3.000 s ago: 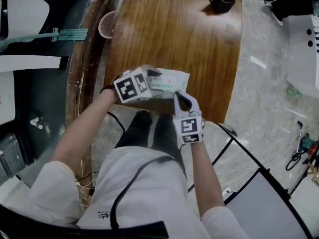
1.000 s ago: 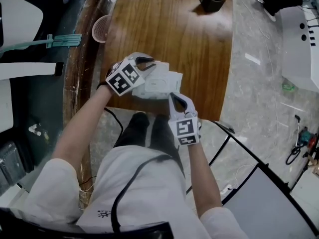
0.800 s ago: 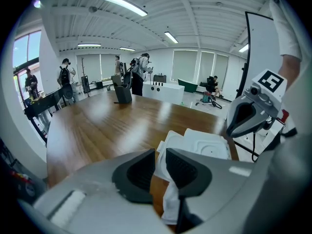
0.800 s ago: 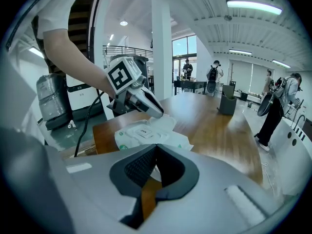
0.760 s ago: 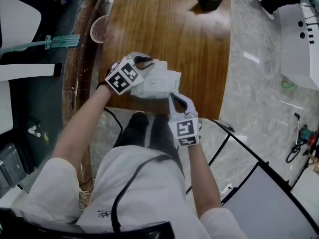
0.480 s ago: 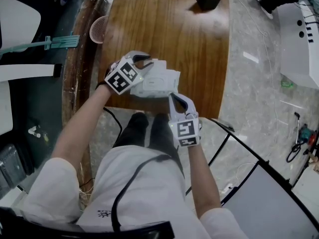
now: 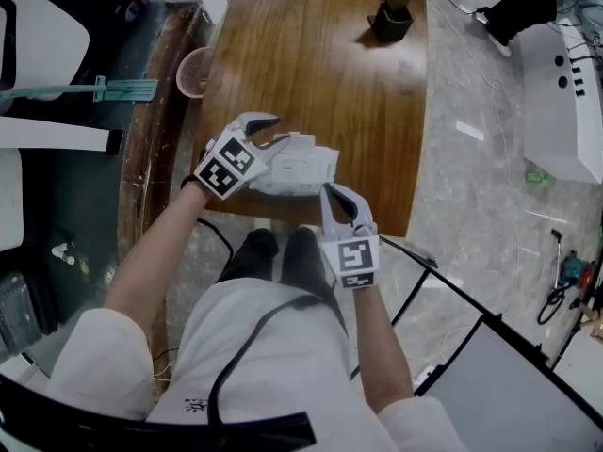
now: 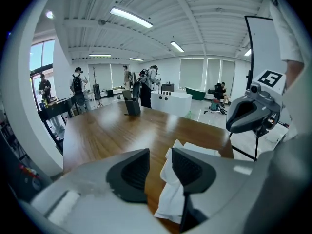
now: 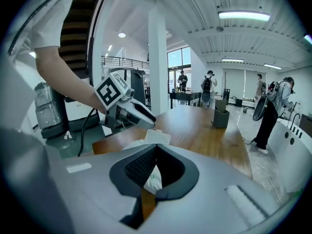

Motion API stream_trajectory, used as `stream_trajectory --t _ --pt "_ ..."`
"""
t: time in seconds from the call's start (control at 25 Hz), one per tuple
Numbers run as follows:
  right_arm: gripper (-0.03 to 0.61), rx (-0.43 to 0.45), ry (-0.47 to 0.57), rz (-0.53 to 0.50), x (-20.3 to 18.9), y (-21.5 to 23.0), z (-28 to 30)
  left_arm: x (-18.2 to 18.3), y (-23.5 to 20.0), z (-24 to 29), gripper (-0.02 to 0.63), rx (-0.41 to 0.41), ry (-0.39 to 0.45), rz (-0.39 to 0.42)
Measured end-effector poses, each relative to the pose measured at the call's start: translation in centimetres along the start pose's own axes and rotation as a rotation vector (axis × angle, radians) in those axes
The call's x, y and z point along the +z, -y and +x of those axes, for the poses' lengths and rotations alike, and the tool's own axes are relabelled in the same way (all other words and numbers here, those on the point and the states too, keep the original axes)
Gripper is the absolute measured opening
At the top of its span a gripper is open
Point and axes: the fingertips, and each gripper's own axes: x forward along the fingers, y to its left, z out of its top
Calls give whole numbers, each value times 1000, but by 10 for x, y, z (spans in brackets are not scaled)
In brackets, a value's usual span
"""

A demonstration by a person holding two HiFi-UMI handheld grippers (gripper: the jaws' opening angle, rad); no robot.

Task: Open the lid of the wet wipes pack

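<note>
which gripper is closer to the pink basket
Left. The left gripper, jaws opening with an edge of the pack between them, sits below-right of the basket in the head view; the right gripper is farther, at the pack's near edge.

place: open-plan lab hall | cues: ceiling strip lights point(image 8: 130, 17), long wooden table point(image 7: 311, 55), white consoles point(image 8: 170, 103), standing people point(image 8: 147, 84)

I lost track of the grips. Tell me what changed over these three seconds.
The wet wipes pack was turned from green label up to white lid up. The left gripper, earlier clamped on its left end, is opening its jaws, the pack's edge between them. The right gripper stays shut on the near corner; the pack stays at the table's near edge.
</note>
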Motion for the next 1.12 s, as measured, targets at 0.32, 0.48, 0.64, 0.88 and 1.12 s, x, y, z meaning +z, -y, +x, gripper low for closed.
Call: stream_trajectory --t 0.32,0.48,0.64,0.88,1.12 --pt "9 23 110 -26 51 -7 -25 45 10 -58 144 86 176 -93" --pt "9 40 175 -40 81 -14 -44 57 22 -87 88 121 227 -116" --pt "9 59 242 -29 108 -24 -60 67 36 -116 25 162 291 -137" --pt "8 70 251 -8 115 -26 -68 72 49 -140 6 193 339 -139" --pt "8 67 247 -18 116 -27 -72 69 51 -153 6 210 352 -145"
